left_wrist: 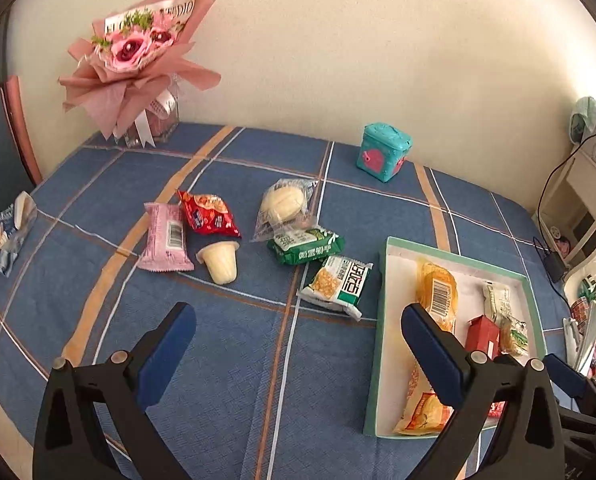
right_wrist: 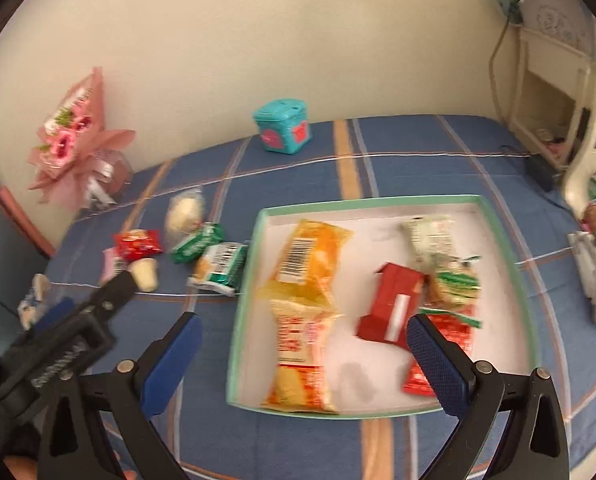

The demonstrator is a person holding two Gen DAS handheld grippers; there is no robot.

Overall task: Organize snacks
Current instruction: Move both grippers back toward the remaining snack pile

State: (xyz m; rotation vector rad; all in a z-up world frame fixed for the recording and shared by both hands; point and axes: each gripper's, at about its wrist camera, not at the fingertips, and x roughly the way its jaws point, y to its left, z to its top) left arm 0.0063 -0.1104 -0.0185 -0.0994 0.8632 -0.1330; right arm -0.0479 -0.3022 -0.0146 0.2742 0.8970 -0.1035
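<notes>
Loose snacks lie on the blue plaid cloth: a pink packet (left_wrist: 166, 236), a red packet (left_wrist: 208, 214), a jelly cup (left_wrist: 220, 262), a wrapped bun (left_wrist: 282, 204), a green packet (left_wrist: 306, 244) and a green-white packet (left_wrist: 338, 282). A green-rimmed white tray (left_wrist: 382, 320) (right_wrist: 250, 264) holds a long orange packet (right_wrist: 310, 264), a red box (right_wrist: 390, 304) and green-white packets (right_wrist: 430, 236). My left gripper (left_wrist: 298, 328) hangs open over bare cloth in front of the loose snacks, holding nothing. My right gripper (right_wrist: 304, 328) is open above the tray's near half, also holding nothing.
A pink bouquet (left_wrist: 134, 52) stands at the back left and a teal box (left_wrist: 384, 150) against the wall. A blue-white packet (left_wrist: 4, 236) lies at the cloth's left edge. White furniture (left_wrist: 586, 208) with cables and clutter crowds the right side.
</notes>
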